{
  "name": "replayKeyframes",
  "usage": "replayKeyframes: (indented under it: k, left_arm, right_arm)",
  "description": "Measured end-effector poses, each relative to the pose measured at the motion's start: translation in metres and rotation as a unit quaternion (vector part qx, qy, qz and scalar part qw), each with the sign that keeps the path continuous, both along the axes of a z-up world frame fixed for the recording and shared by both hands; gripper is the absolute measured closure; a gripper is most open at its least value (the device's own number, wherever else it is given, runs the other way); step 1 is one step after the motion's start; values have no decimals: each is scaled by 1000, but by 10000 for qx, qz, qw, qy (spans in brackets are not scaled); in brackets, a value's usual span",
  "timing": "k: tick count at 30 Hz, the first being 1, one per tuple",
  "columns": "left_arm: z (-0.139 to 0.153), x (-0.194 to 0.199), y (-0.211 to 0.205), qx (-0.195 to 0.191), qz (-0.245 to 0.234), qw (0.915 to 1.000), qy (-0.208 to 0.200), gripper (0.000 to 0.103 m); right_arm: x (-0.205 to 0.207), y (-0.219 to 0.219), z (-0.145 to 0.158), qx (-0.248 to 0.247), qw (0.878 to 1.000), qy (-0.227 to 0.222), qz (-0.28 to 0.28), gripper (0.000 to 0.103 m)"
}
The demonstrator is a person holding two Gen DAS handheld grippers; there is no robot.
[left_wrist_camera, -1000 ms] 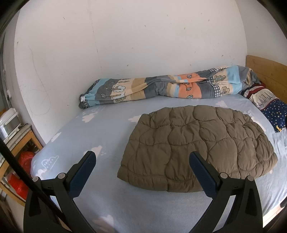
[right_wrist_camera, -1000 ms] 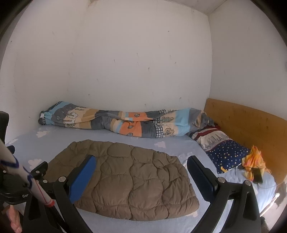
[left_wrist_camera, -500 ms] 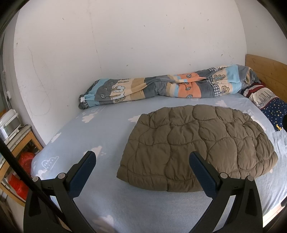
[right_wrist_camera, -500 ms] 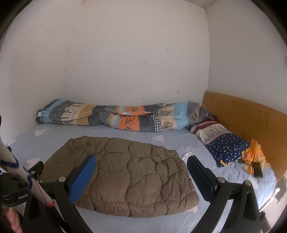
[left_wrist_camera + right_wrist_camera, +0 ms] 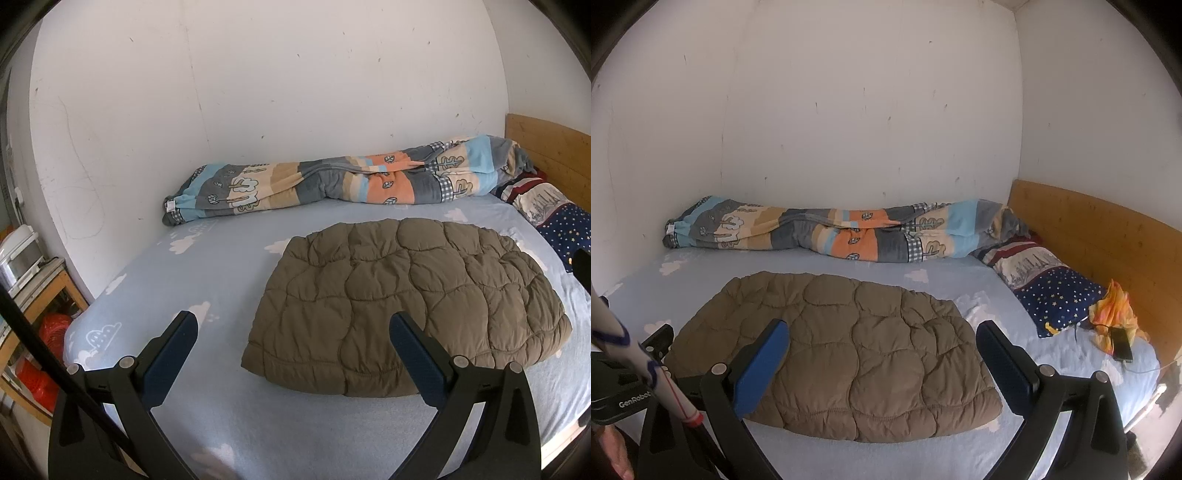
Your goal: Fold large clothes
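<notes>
Olive-brown quilted fabric fills the middle of the left wrist view: a puffy padded jacket [image 5: 410, 306], folded into a compact slab, lies flat on the pale blue cloud-print bed sheet [image 5: 207, 280]. The left hand-held gripper [image 5: 291, 354] is held low over the near edge of the bed, level and pointing toward the wall, its 2 blue-padded fingers [image 5: 168, 360] spread wide apart with nothing between them and touching nothing; its right finger sits in front of the jacket's near hem. A rolled patchwork duvet [image 5: 332, 182] lies along the wall, a star-print pillow [image 5: 565, 229] sits by the wooden headboard [image 5: 546, 147], and a wooden shelf unit [image 5: 40, 291] stands left of the bed.

From the right wrist view, the right hand-held gripper [image 5: 882, 354] is likewise raised above the near bed edge, aimed across the mattress, jaws fully apart and empty, clear of the cloth. The jacket [image 5: 849, 350] lies between and beyond its fingers, well short of the duvet [image 5: 827, 232]. The pillow [image 5: 1056, 295] rests at the right, with an orange cloth [image 5: 1115, 310] and a phone [image 5: 1121, 344] just beside it. Part of the left hand-held gripper's body [image 5: 624, 384] shows at the left edge, with a bit of the person's hand [image 5: 613, 454] below it.
</notes>
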State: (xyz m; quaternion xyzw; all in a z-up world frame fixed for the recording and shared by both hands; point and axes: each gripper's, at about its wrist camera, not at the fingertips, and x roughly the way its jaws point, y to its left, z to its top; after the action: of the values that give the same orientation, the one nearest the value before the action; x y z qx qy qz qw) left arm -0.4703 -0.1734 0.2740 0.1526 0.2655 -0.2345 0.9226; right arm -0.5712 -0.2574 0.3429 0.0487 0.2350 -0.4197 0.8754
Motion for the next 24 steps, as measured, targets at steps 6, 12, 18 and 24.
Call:
replayKeyframes:
  k: [6,12,18,24]
  left_arm:
    - [1,-1,0,5,-13,10000,-68,0]
    - [2,1,2,0,-32,10000,-32,0]
    - [3,1,3,0,-46,10000,-53,0]
    - [3,5,5,-33,-83,9999,46,0]
  right_arm:
    - [3,-1,-2,52,10000,63,-12,0]
    - [4,-2,-4,79,9999,98,-25,0]
    - [6,-3,-7,106,9998,134,-30,0]
    - [8,-3,-9,131,9997,184,-41,0]
